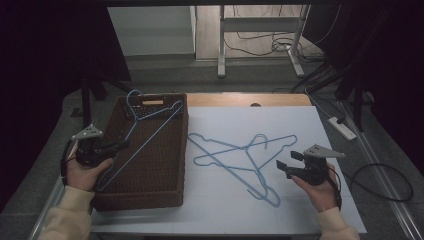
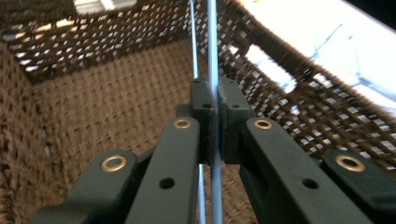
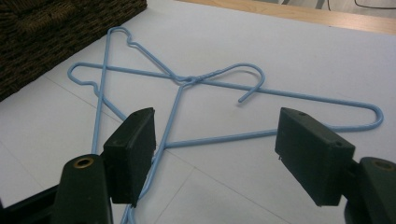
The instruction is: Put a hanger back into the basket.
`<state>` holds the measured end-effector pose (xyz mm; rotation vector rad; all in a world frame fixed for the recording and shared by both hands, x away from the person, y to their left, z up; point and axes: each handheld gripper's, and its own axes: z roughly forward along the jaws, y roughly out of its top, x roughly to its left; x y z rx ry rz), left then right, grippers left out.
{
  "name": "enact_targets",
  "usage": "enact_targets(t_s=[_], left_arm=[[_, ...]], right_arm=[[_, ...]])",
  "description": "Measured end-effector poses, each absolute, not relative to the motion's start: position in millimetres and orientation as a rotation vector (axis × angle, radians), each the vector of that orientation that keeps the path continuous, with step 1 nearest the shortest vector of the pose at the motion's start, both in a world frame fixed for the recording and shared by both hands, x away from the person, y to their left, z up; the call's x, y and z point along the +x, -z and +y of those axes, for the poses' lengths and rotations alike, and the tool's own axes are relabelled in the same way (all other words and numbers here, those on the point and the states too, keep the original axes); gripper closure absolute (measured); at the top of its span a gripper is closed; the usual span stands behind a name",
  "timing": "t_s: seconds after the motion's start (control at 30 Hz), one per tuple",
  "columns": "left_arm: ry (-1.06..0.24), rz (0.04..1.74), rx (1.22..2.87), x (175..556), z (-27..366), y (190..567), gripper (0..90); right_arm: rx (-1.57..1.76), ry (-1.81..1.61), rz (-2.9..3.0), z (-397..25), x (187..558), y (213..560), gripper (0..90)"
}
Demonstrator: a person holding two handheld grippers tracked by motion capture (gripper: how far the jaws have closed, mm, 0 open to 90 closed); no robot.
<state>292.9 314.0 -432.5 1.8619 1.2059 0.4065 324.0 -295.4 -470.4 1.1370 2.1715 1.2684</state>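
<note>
Left gripper (image 1: 121, 145) is clamped tight on the wire of a blue hanger (image 1: 145, 136), which sits tilted in the brown wicker basket (image 1: 150, 197) at the bench's left edge, hook poking up over the basket's far wall. Right gripper (image 1: 287, 163) is spread wide open, hovering just above the bench near its right edge. Two more blue hangers (image 1: 240, 157) lie crossed over each other mid-bench, right in front of those open jaws, not pinched.
</note>
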Motion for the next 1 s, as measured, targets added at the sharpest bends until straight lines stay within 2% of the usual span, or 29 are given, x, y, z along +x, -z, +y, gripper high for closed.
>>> enact_targets(t_s=[0.47,0.73,1.0], left_arm=[[-0.337,1.368,2.014,311,304,451,86.5],[-0.358,1.528,2.078,319,307,460,86.2],[-0.42,1.602,2.151,324,303,464,84.7]], right_arm=[[1.134,-1.262,2.181,-295,324,471,29.4],[1.116,-1.257,2.19,-293,324,472,29.5],[1.113,-1.257,2.178,-293,323,471,29.8]])
